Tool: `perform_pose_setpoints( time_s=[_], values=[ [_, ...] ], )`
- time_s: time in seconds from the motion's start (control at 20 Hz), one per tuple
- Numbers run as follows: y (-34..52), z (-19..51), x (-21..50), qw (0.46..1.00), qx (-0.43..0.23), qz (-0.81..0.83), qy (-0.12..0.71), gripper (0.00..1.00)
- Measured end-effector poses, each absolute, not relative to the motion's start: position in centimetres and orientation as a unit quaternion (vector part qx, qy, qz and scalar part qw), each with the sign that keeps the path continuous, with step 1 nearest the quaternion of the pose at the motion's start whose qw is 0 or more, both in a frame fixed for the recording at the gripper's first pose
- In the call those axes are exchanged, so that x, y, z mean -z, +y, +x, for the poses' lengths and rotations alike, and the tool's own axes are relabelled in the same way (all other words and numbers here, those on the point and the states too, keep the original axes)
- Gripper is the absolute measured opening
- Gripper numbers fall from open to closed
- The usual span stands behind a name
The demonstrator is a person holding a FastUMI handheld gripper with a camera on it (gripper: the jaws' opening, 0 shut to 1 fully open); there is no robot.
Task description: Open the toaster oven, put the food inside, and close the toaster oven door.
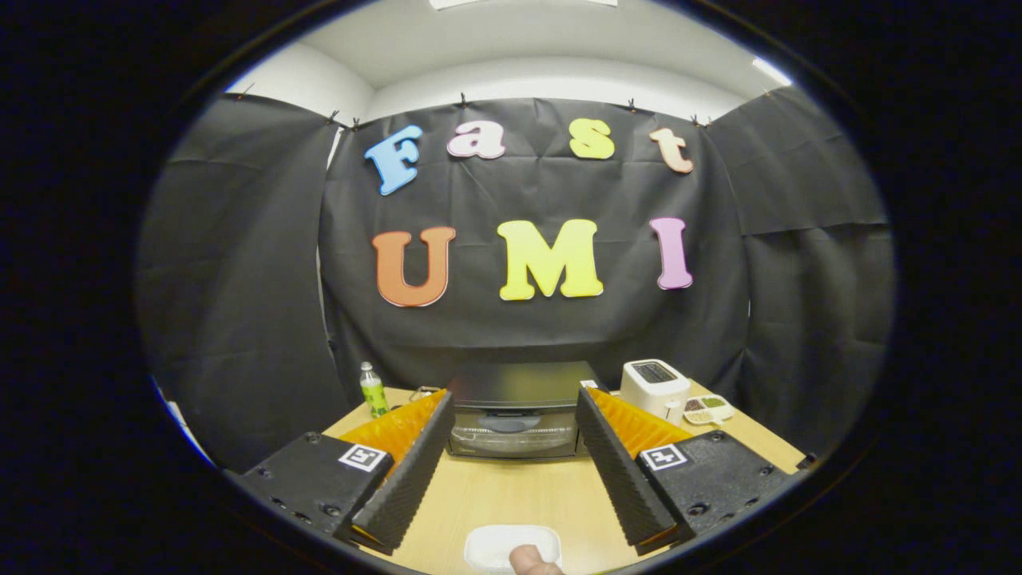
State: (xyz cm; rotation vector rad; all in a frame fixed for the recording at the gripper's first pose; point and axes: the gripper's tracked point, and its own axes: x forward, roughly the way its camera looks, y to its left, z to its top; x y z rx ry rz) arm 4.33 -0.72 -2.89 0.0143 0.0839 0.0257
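The gripper (pixel 515 431) hangs spread wide above the bench (pixel 519 495), framing the closed oven (pixel 515 407) beyond; a dish (pixel 511 547) with food (pixel 533 561) lies between the fingers.

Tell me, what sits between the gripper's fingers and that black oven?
Bare wooden table, seen in the gripper view. The open gripper faces the closed toaster oven.

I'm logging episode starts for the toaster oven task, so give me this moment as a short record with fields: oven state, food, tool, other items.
oven: toaster oven stands on the wooden table beyond the tool's fingers, door shut
food: piece of food on a white tray at the near table edge, between the fingers
tool: tool open, holding nothing, fingers spread to either side of the oven
other items: green bottle left of the oven; white toaster and a small divided dish to its right
task stage: not yet begun
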Motion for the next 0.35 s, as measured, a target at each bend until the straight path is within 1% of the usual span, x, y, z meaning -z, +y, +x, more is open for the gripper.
perform_pose_setpoints(
  time_s=[0.2, 0.35],
  values=[
    [-1.2, 0.8, 3.3, 0.999, -0.001, -0.012, 0.049, 1.0],
    [-2.9, -1.5, 2.6, 0.998, 0.025, -0.019, 0.048, 1.0]
  ],
)
